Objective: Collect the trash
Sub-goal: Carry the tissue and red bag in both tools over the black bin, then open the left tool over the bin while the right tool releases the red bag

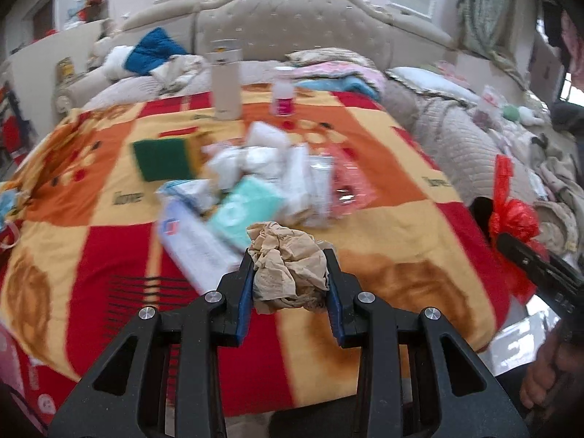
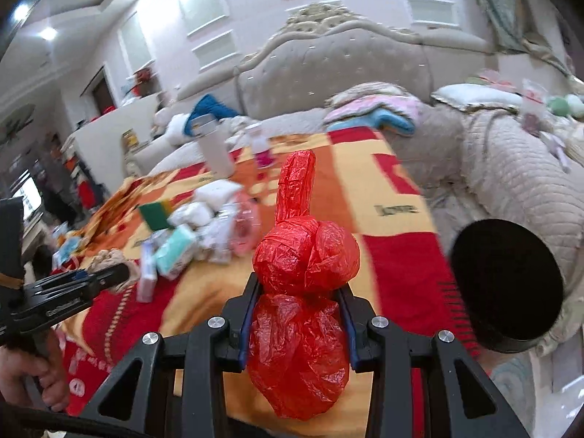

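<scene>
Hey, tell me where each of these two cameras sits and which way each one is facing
Left wrist: sits on the left gripper, facing down across the blanket toward the headboard; its fingers clamp a crumpled brown paper; the person's right hand shows at the right edge.
Right wrist: sits on the right gripper, facing the same way; it clamps a red plastic bag; the left hand shows at the left edge.
Shared: trash pile, white bottle, green sponge.
</scene>
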